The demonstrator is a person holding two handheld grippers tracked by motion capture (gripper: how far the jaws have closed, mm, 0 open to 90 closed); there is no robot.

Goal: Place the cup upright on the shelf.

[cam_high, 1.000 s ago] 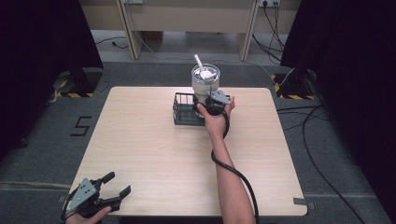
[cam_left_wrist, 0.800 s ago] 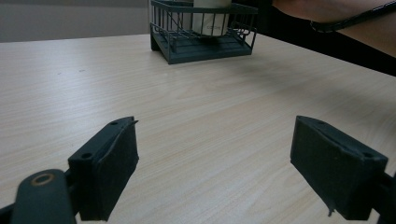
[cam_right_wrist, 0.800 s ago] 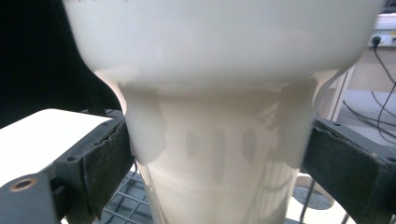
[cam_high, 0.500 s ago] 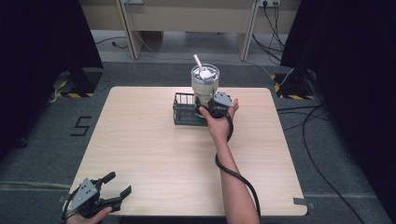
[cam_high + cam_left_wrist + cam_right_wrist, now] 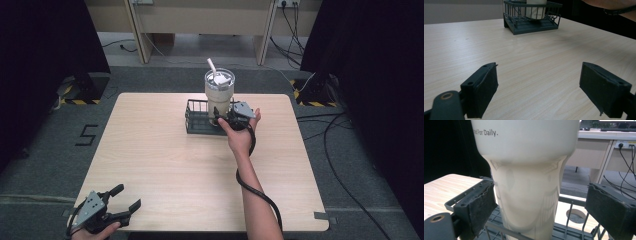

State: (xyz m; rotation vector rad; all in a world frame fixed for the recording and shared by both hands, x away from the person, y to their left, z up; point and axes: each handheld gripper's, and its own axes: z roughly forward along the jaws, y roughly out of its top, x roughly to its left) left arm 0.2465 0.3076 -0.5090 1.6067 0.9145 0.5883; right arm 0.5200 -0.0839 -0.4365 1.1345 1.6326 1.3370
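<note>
Seemingly placed already, the cream tumbler (image 5: 526, 177) stands in the dark wire basket (image 5: 197, 120), between the right gripper's (image 5: 544, 210) open fingers, ungripped; the left gripper (image 5: 539, 92) idles open above bare table (image 5: 165, 165)

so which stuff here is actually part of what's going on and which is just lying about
In play:
- cream tumbler with straw
- dark wire basket it stands in
- right gripper, jaws open either side of the tumbler

Idle:
- left gripper, open at the near table corner
- floor cables
</note>
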